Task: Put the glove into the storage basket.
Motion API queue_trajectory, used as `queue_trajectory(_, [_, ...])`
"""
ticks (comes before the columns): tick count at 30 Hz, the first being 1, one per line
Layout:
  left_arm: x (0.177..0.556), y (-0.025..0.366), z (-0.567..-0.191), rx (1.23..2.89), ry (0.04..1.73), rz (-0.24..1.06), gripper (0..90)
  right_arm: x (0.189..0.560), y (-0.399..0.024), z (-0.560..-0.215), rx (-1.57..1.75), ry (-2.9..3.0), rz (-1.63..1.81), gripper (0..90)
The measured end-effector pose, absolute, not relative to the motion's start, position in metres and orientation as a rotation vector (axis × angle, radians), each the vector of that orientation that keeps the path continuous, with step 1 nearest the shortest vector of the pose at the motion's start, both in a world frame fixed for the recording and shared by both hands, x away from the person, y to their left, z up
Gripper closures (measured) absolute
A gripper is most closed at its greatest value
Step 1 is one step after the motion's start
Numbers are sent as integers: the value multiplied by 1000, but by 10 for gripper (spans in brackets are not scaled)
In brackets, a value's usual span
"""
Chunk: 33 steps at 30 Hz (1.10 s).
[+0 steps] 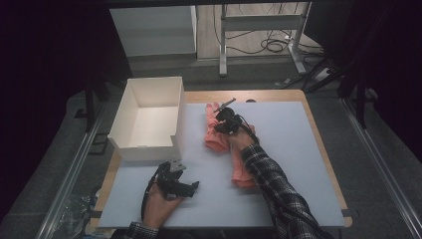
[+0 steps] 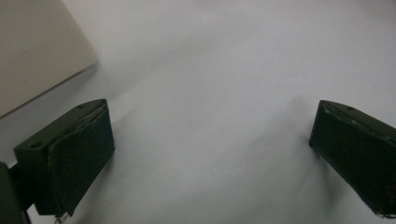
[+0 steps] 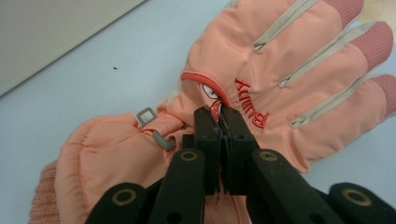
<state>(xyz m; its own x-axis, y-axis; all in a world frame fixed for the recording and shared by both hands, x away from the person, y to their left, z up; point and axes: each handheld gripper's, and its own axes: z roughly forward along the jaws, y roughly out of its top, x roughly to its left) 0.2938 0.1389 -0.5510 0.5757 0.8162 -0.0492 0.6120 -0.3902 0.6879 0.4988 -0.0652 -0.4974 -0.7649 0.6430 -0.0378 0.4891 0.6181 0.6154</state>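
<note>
Right gripper (image 3: 219, 116) — clamped on glove (image 3: 280, 70)

The glove (image 3: 261, 79) under the right gripper (image 3: 219, 116) is salmon pink, with beige piping along the fingers, darker pink ribbed fingertips and red lettering on its back. A second pink glove (image 1: 242, 172) lies toward the desk's near edge. The box (image 1: 149, 119) at the far left corner is white. The desk (image 1: 293, 149) has a pale grey-white top with a wood-coloured rim. Both grippers are black. The sleeve (image 1: 283, 194) is dark plaid.
</note>
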Motion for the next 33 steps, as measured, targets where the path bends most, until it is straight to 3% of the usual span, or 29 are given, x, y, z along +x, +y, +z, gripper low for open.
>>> queue_trajectory(22, [294,139,-551,2137,1133,392,0,488,-72,-470,909,2572,986,891])
queue_trajectory(33, [294,139,-551,2137,1131,393,0,475,-74,-440,887,2573,1040,890])
